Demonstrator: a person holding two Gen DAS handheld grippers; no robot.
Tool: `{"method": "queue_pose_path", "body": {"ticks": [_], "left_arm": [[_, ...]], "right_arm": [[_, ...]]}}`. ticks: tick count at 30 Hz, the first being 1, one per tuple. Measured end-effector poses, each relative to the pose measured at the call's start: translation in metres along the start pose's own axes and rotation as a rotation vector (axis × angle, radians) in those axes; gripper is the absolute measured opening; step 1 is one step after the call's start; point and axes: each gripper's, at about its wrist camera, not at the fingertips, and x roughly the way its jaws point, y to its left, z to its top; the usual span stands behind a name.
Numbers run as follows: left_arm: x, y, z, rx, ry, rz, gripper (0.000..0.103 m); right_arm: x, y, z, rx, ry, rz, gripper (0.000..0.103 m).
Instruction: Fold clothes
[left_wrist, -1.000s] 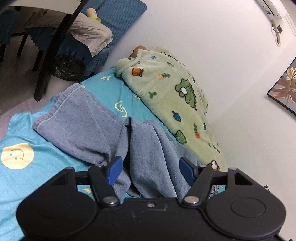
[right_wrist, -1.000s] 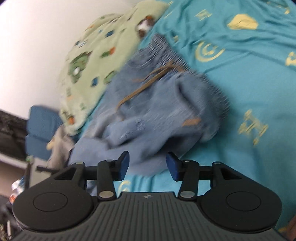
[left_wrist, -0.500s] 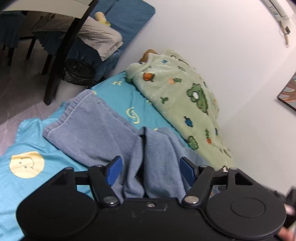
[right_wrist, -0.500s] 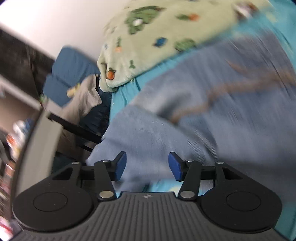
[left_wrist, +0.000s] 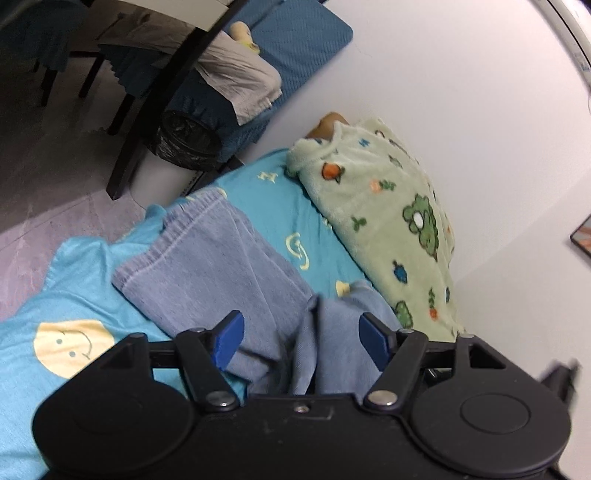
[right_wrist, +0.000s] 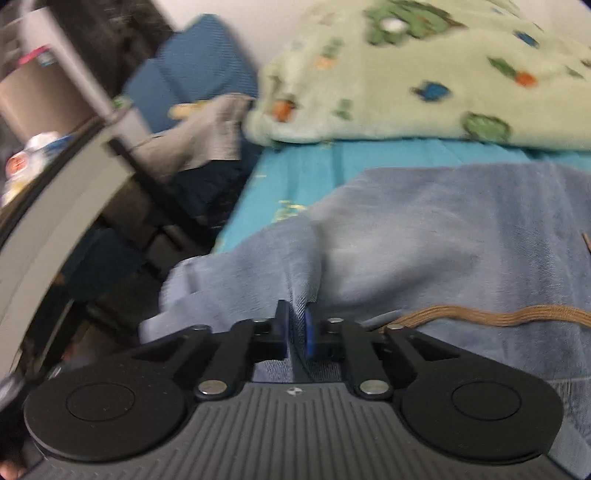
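R hand-held gripper (right_wrist: 295, 332) pinching blue trousers (right_wrist: 424, 236)

A bed with a turquoise sheet (left_wrist: 295, 221) carries blue denim trousers (left_wrist: 218, 266) and a green blanket (left_wrist: 388, 221).

My left gripper (left_wrist: 301, 338) stands with its jaws apart and a raised fold of the blue trousers (left_wrist: 221, 266) bunched between them, so nothing passes straight ahead there without pushing cloth. To its right the green blanket (left_wrist: 388, 221) lies heaped along the white wall (left_wrist: 461, 110), closing that side. Between trousers and blanket runs 1 bare strip of turquoise sheet (left_wrist: 295, 218), free for a pass. Left of the trousers the sheet is also bare. Beyond the bed's end, a dark table leg (left_wrist: 147, 122) and a black bin (left_wrist: 188, 140) crowd the floor. My right gripper (right_wrist: 295, 332) is pinched on trouser cloth, its cord (right_wrist: 498, 317) lying just beside.
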Motion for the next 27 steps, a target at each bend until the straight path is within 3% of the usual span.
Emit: {"method": "queue_pose_path", "body": {"ticks": [5, 11, 18, 21, 24, 27], "left_arm": [[-0.015, -0.002, 0.007, -0.02, -0.039, -0.025, 0.066], [-0.026, -0.019, -0.002, 0.036, -0.026, -0.067, 0.066], [-0.015, -0.054, -0.038, 0.272, 0.088, -0.086, 0.066], [-0.01, -0.057, -0.05, 0.299, 0.104, -0.075, 0.067], [-0.002, -0.05, -0.051, 0.251, 0.129, -0.078, 0.068], [0.001, -0.044, -0.046, 0.21, 0.123, -0.072, 0.069]], "right_arm": [[-0.056, 0.043, -0.038, -0.117, 0.011, 0.085, 0.007], [-0.091, 0.075, -0.113, -0.237, 0.153, 0.06, 0.007], [-0.091, 0.069, -0.17, -0.299, 0.286, -0.053, 0.007], [-0.089, 0.06, -0.172, -0.205, 0.289, -0.07, 0.008], [-0.102, 0.048, -0.163, -0.094, 0.238, -0.052, 0.01], [-0.131, 0.031, -0.149, 0.031, 0.113, -0.052, 0.026]]}}
